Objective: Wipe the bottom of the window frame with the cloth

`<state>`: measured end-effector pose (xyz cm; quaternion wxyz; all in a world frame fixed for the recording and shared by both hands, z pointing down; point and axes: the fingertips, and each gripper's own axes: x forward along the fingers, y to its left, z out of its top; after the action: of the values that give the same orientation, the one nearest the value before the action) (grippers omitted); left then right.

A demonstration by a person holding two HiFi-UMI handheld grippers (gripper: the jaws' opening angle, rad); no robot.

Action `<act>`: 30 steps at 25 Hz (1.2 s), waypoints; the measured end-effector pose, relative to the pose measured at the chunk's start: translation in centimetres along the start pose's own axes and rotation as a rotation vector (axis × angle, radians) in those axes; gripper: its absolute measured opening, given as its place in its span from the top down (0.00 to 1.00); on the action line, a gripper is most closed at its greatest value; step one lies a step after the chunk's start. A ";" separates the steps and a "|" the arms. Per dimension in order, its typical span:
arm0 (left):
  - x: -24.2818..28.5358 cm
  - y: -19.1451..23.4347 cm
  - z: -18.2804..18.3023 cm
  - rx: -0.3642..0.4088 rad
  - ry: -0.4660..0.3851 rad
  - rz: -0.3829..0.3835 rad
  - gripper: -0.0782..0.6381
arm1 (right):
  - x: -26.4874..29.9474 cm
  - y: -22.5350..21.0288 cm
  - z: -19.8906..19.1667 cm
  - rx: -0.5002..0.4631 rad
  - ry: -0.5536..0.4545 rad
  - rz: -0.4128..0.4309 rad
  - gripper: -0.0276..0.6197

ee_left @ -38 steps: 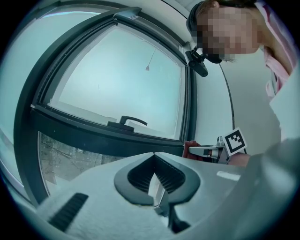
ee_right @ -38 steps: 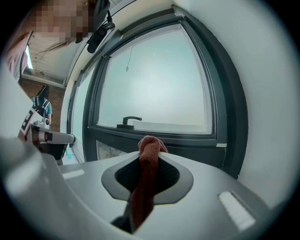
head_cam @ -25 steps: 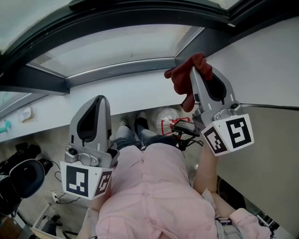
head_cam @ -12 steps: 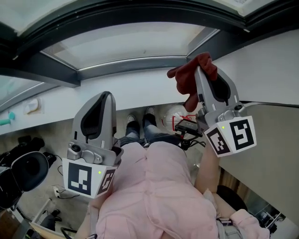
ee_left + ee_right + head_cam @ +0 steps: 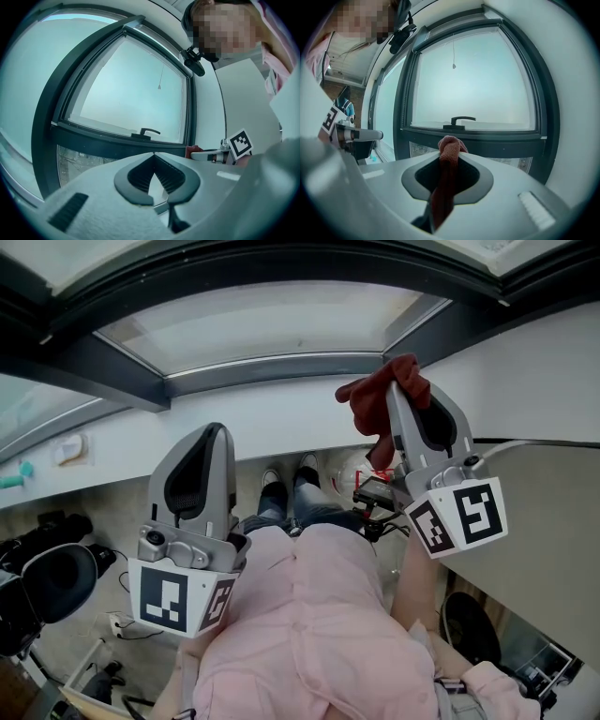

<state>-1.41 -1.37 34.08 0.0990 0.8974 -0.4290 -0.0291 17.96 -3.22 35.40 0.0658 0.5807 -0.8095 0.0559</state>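
Dark window frame [image 5: 272, 371] seen above white sill [image 5: 281, 423]; red cloth [image 5: 367, 401] pinched by right gripper [image 5: 396, 388]; left gripper [image 5: 218, 431] pressed together.

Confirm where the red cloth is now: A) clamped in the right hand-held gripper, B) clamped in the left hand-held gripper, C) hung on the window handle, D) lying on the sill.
A: the red cloth is pinched between the jaws of the right hand-held gripper; the left hand-held gripper holds nothing.

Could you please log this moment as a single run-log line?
phase: pre-wipe | right gripper: shut on red cloth | left gripper: shut, empty | bottom frame rail: cloth not yet touching
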 end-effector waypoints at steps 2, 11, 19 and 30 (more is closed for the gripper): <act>-0.9 0.6 -0.2 0.000 -0.001 -0.002 0.89 | 0.0 1.4 -0.7 0.002 0.008 0.004 0.87; -3.1 2.6 -1.1 0.008 -0.001 -0.007 0.89 | 0.5 8.2 -3.8 0.003 0.058 0.081 0.87; -4.2 2.3 -3.3 -0.011 0.042 -0.004 0.89 | 2.1 15.1 -5.3 -0.075 0.071 0.269 0.87; -4.1 2.0 -3.7 -0.021 0.041 -0.020 0.89 | 1.7 19.9 -7.0 -0.063 0.123 0.366 0.87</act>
<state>-5.01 1.13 38.00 0.1170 0.9009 -0.4177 -0.0163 -1.16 2.72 42.30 0.1223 0.4169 -0.8974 0.0770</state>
